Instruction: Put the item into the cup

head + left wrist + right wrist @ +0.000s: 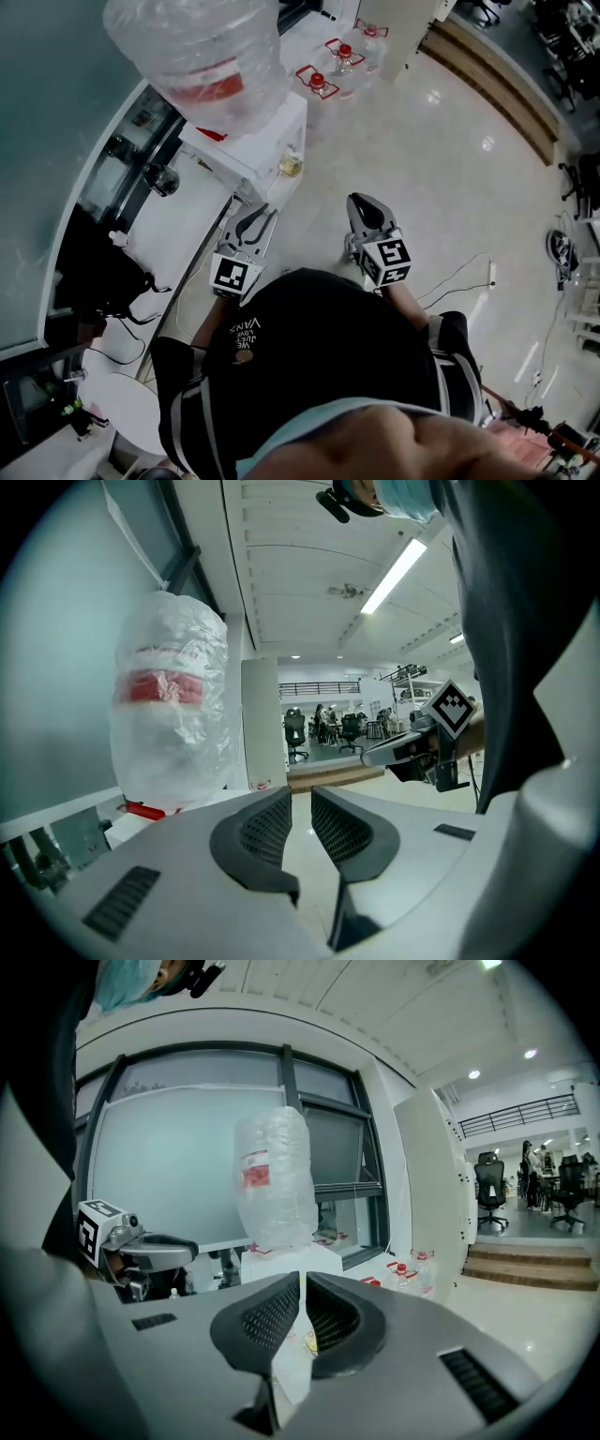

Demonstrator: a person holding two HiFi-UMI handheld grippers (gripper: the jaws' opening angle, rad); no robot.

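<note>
I hold both grippers up in front of my chest, over the floor. My left gripper (pixel 251 214) points toward the white water dispenser (pixel 258 141); its jaws stand a narrow gap apart with nothing between them (pixel 300 799). To its right, my right gripper (pixel 362 200) has its jaws nearly touching, with nothing in them (pixel 302 1283). A small clear cup-like thing with something yellow (pixel 291 166) sits at the dispenser's front; in the right gripper view it shows low between the jaws, far off. I cannot make out any other item. Neither gripper touches anything.
A large clear water bottle (pixel 202 56) tops the dispenser. Spare bottles with red caps (pixel 319 82) stand on the floor behind it. A white counter (pixel 178 225) with dark gear runs along the window at left. A cable and a power strip (pixel 490 272) lie on the floor at right.
</note>
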